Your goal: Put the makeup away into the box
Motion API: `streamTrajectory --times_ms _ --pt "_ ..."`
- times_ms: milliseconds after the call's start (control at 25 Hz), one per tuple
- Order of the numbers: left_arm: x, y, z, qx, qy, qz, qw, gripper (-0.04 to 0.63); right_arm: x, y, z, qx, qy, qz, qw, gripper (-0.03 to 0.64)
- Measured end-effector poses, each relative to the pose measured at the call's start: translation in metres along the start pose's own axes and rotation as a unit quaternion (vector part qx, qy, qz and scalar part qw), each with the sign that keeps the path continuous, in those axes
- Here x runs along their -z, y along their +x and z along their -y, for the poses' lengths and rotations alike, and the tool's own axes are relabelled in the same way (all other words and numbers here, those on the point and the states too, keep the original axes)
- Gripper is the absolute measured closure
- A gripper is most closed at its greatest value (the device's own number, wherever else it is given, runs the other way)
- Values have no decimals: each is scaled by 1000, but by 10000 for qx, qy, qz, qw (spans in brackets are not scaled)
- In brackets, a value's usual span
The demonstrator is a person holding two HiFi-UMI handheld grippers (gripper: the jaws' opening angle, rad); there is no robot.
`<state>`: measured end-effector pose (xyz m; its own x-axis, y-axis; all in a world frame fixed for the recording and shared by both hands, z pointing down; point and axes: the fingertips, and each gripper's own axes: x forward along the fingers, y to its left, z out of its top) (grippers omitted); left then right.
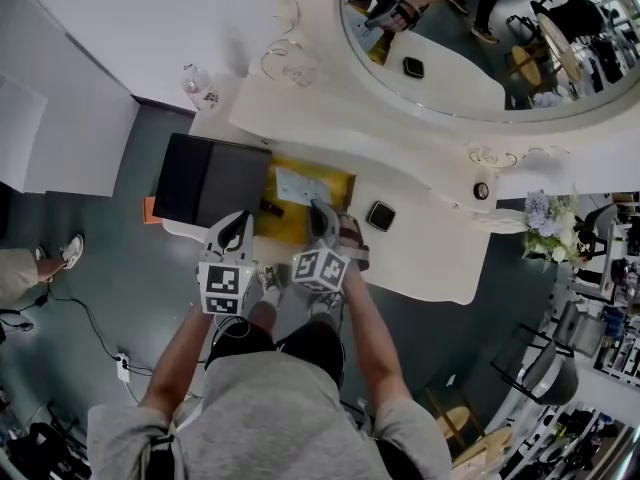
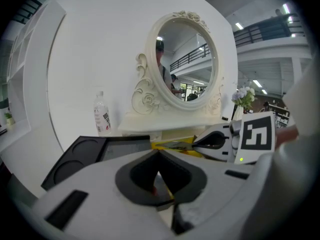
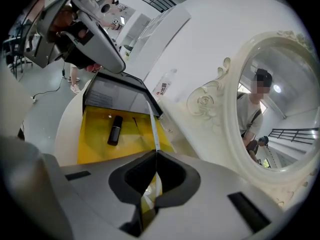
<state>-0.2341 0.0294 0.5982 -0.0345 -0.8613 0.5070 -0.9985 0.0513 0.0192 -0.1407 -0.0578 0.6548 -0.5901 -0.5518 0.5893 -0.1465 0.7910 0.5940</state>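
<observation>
An open box (image 1: 338, 188) with a yellow inside lies on the white dressing table, its black lid (image 1: 212, 181) folded out to the left. A dark lipstick tube (image 1: 272, 208) (image 3: 115, 129) lies in the box. My right gripper (image 1: 320, 211) (image 3: 156, 154) hangs over the box's front part, shut on a thin pale packet (image 1: 297, 185) whose edge (image 3: 151, 126) runs straight out from the jaw tips. My left gripper (image 1: 236, 220) (image 2: 159, 154) hovers at the lid's front edge, shut, with nothing seen between its jaws. A black square compact (image 1: 380, 216) rests on the table right of the box.
A large oval mirror (image 1: 470, 38) stands behind the table. At the table's back left there is a small plastic bottle (image 1: 197, 86) (image 2: 102, 116). A small round item (image 1: 481, 190) and a bunch of flowers (image 1: 540, 218) sit at the right end.
</observation>
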Motion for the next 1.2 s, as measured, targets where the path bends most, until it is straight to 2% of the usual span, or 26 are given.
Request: streamTrajectory --times_ms 240,400,520,600,960,1200 --pt "4 -3 -5 -61 -50 -36 10000 594 -1 8 -12 -163 -32 -70 9998 601" --pt "7 -4 -11 -113 -81 -46 9999 594 -2 11 -19 -371 180 -13 9992 587" --pt "9 -4 -14 -146 -111 -68 9998 594 -3 12 -26 -612 322 51 9976 418" --pt "9 -4 -15 -155 -123 -63 9998 594 -3 12 -30 -730 365 41 9967 387" --pt "-3 -7 -9 -117 -51 43 9999 592 -6 1 -21 -690 447 69 9966 379" --pt "-32 -10 1 -40 94 251 9996 594 -19 -28 20 -284 992 328 9941 379"
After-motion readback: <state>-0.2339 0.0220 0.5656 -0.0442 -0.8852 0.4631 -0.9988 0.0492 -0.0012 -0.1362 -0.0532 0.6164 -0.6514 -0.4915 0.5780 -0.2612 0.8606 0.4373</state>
